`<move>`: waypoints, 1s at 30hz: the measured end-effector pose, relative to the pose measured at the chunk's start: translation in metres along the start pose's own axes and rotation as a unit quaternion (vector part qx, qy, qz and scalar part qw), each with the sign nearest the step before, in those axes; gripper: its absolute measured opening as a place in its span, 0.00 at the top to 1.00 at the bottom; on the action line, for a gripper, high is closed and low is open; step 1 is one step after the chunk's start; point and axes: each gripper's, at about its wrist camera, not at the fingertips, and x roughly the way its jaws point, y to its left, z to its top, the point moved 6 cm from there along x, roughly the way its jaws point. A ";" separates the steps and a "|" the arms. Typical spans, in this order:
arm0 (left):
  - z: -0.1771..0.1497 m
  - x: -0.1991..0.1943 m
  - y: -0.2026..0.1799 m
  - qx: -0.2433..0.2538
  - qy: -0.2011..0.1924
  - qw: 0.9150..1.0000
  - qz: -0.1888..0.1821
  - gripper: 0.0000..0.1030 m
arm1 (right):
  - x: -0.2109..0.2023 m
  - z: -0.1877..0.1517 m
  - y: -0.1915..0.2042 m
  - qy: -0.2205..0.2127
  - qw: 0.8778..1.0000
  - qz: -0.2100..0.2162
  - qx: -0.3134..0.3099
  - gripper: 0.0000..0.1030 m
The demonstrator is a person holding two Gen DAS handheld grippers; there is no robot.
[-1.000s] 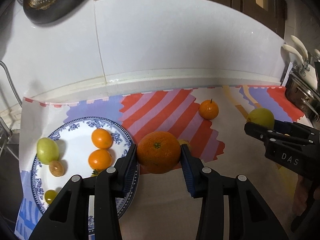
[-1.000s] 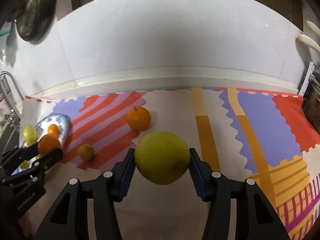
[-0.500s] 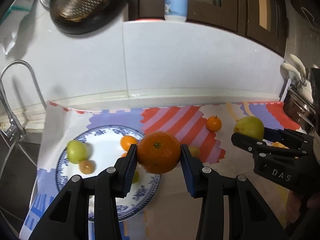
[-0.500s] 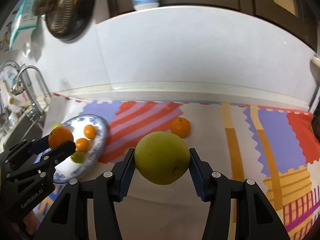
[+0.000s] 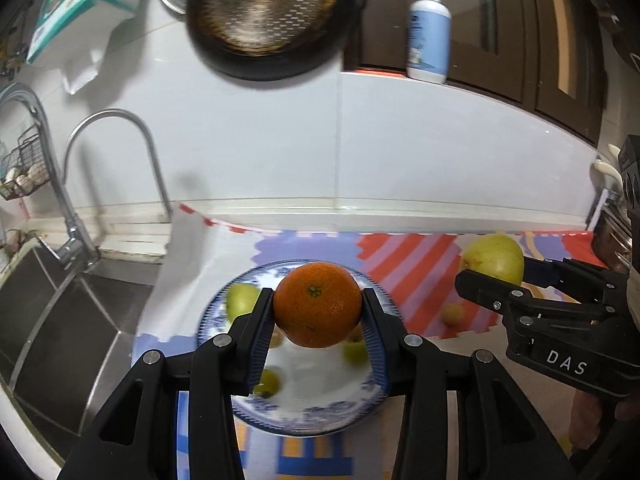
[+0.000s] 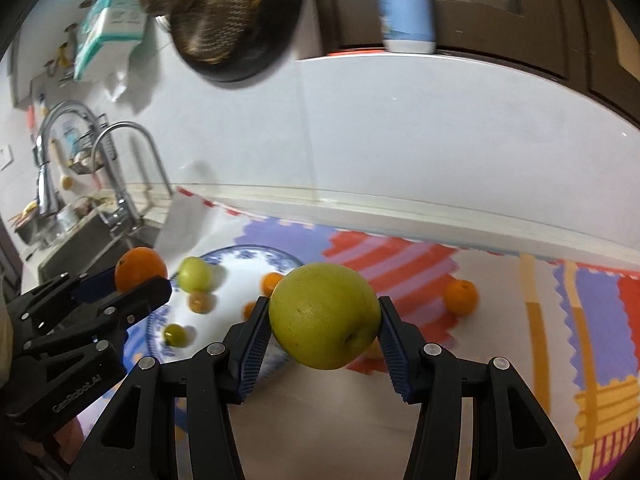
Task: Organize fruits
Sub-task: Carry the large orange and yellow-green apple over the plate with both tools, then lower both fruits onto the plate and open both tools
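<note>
Now the left hand-held gripper (image 5: 318,312) pinches the orange (image 5: 317,305) directly above the blue-patterned plate (image 5: 320,420), nearer to it than the right hand-held gripper (image 6: 324,322), which clamps the green pear (image 6: 325,316) over the plate's right edge.

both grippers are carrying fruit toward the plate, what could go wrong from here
1. The blue-and-white patterned plate already holds several small fruits, so the big orange in the left gripper may land on one and roll off.
2. The plate sits near the steel sink; a stray fruit might roll in.
3. The right gripper brings a large yellow-green pear to the same plate, so the two grippers could collide.
</note>
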 end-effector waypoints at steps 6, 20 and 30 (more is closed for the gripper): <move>-0.007 0.007 0.028 0.001 0.014 1.000 0.020 0.59 | 0.018 0.008 0.033 0.006 0.999 0.041 -0.018 0.49; -0.038 0.056 0.067 -0.019 0.083 0.996 0.019 0.59 | 0.084 -0.006 0.083 0.062 0.992 0.083 -0.071 0.49; -0.049 0.080 0.070 -0.017 0.112 0.994 0.009 0.59 | 0.117 -0.019 0.085 0.098 0.988 0.087 -0.075 0.49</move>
